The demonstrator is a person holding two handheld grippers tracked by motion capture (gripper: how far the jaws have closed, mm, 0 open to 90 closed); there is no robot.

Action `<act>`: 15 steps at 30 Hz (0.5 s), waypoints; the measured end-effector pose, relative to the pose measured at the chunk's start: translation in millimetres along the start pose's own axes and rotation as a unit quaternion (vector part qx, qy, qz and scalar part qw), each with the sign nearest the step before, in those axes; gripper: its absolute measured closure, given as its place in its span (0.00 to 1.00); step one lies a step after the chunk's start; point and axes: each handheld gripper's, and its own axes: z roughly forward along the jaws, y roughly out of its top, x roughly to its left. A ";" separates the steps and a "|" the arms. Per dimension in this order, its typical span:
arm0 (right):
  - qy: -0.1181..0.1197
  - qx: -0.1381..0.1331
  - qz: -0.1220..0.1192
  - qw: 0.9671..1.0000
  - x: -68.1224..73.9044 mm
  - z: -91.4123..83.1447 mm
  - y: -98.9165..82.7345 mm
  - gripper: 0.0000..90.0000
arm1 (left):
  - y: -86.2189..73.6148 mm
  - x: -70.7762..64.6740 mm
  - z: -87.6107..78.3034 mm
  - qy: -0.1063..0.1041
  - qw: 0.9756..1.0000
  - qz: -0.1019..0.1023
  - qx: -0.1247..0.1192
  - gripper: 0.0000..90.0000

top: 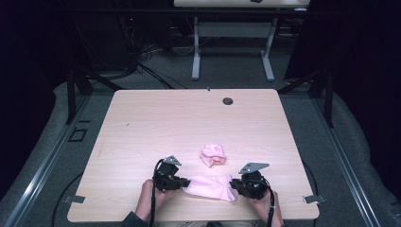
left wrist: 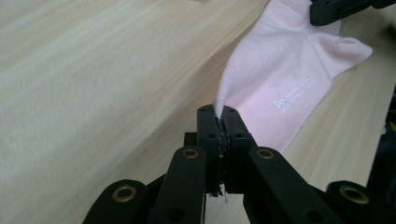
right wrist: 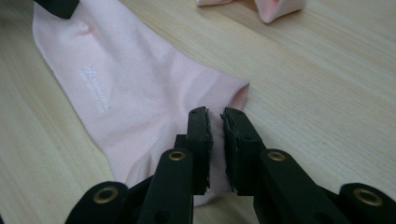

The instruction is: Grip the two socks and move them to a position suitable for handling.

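Left claw (left wrist: 222, 122) pinches a pink sock (left wrist: 285, 74) at the surface's (top: 156, 123) near edge. Right claw (right wrist: 215, 122), jaws slightly parted, straddles its other end ungripped. A bundled sock (top: 212, 155) lies beyond.

Both grippers are black; the left gripper (top: 185, 181) and right gripper (top: 233, 183) each carry a grey three-cornered plate, brass-ringed rivets and a trailing black cable.

The small white print on the flat pink sock (right wrist: 135, 93) is too blurred to read, and the far crumpled sock (right wrist: 261, 5) is cut off by the frame edge.
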 end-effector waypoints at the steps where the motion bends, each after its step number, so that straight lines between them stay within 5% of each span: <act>1: 0.000 0.003 -0.007 1.000 0.5 0.1 0.4 0.90 | -4.3 -1.2 -2.0 -0.003 1.000 -0.003 -0.001 0.98; 3: 0.005 0.007 -0.010 1.000 4.1 0.6 1.5 0.90 | -9.5 -3.6 -4.1 -0.005 1.000 -0.005 -0.002 0.96; 6: 0.003 0.013 -0.018 1.000 5.0 1.3 3.8 0.81 | -12.0 -4.5 -7.7 0.005 1.000 -0.006 -0.002 0.74; 12: 0.015 -0.022 -0.020 0.999 -1.8 -4.2 17.6 0.64 | -8.3 5.4 -20.6 0.016 0.999 -0.020 -0.029 0.35; 15: 0.012 -0.040 -0.032 0.999 -3.9 -6.5 31.9 0.61 | -4.0 10.3 -26.5 0.015 0.998 -0.023 -0.047 0.23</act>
